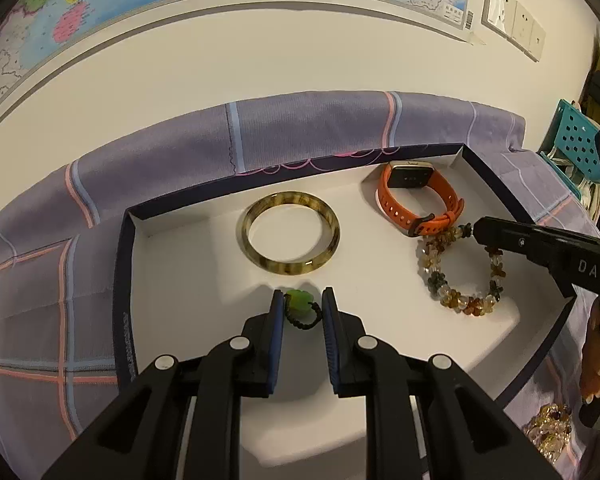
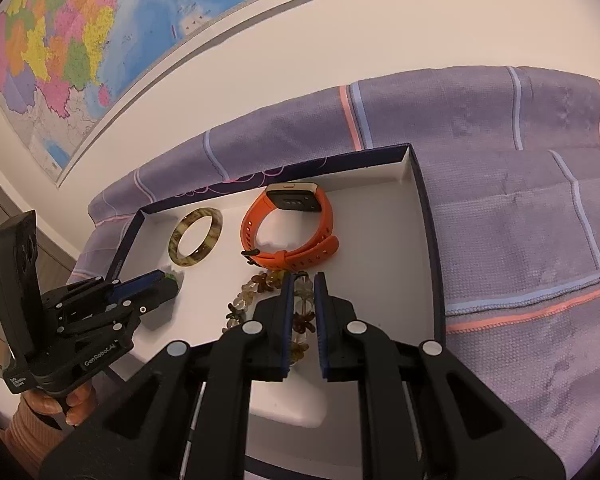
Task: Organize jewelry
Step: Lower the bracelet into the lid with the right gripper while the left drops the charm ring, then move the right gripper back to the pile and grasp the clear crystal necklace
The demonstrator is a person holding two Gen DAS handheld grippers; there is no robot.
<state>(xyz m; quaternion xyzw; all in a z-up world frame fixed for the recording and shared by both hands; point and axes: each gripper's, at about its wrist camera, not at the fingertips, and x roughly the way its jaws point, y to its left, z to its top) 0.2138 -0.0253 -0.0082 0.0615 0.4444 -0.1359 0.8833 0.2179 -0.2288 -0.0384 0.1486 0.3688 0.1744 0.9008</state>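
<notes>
Jewelry box [image 1: 476,162] holds all 4 pieces: left gripper [image 1: 303,306] pinches the green bead ring [image 1: 300,300] at 6 o'clock of the bangle [image 1: 291,236], while right gripper [image 2: 303,300], clamped on the beaded bracelet [image 1: 460,276], sits at 6 o'clock of the orange watch [image 2: 288,232].

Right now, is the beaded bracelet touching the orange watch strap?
Touching. The left wrist view shows the top of the beaded bracelet lying against the buckle end of the orange watch strap, with no tray floor visible between them.
</notes>
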